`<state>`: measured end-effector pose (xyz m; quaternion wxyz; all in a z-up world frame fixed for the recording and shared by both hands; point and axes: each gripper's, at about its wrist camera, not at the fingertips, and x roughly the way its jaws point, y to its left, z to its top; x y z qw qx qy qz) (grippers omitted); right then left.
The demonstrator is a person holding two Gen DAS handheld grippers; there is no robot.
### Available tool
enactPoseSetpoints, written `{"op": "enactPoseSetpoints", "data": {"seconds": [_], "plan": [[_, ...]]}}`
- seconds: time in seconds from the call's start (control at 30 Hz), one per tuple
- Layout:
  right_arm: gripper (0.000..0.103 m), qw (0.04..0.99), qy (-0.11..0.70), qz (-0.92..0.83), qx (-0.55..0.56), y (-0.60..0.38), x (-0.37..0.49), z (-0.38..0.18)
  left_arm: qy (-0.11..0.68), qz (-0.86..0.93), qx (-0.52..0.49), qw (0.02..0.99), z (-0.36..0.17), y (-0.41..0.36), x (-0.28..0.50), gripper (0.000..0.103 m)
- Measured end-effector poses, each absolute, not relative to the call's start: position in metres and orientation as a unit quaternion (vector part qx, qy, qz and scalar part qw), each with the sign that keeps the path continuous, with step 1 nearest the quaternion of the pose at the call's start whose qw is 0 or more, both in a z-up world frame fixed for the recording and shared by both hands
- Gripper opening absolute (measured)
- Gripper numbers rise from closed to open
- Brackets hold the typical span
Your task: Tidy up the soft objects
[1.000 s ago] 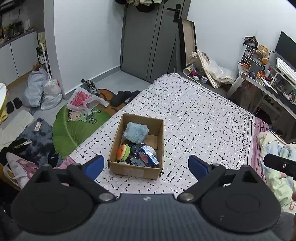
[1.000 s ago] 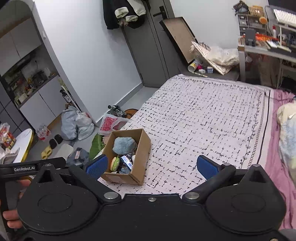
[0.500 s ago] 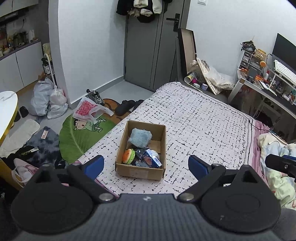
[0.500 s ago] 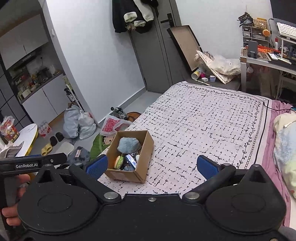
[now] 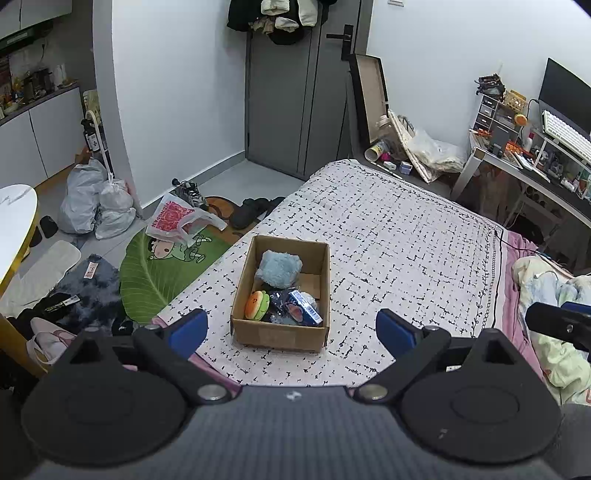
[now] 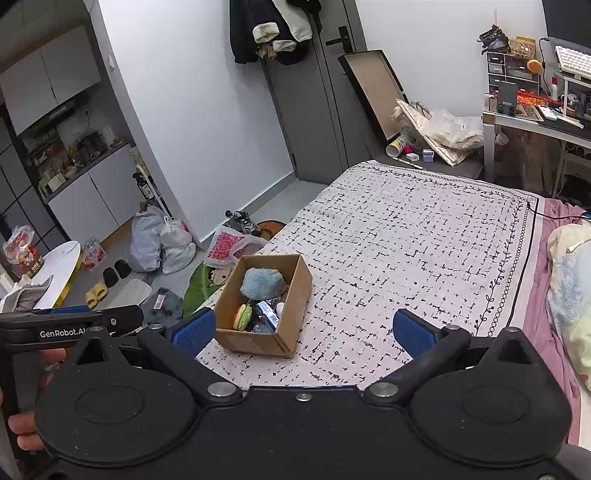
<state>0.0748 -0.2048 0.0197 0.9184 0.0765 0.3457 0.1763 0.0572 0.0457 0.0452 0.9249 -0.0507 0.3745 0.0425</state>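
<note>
Both tongs have drawn back and up from the cardboard box (image 5: pixel 280 295) on the bed (image 5: pixel 406 251); left tongs (image 5: pixel 291 326) and right tongs (image 6: pixel 303 328) gape empty. The blue plush (image 5: pixel 279 267) sits loosely atop the contents and could tumble out if the box wall is nudged.

We see a grey door (image 5: pixel 295 92) hung with clothes (image 5: pixel 280 18), tied rubbish bags (image 5: pixel 98 201) on the floor, a leaf-shaped rug (image 5: pixel 155 273), and a cluttered table (image 5: pixel 535 162).

Soft toys in an open box

A cardboard box (image 5: pixel 280 334) ahead of the left claw (image 5: pixel 291 328) holds a blue plush (image 5: pixel 279 267) and a burger toy (image 5: pixel 256 305).
</note>
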Motion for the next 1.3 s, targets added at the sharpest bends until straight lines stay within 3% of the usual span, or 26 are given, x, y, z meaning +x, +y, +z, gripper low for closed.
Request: {"op": "enactPoseSetpoints", "data": {"seconds": [1.3], "plan": [[0.103, 0.922, 0.338, 0.182, 0.058, -0.1953, 0.0691, 0.0279, 0.37, 0.039, -0.044, 0.927, 0.0536, 0.0439, 0.0534, 0.097]]}}
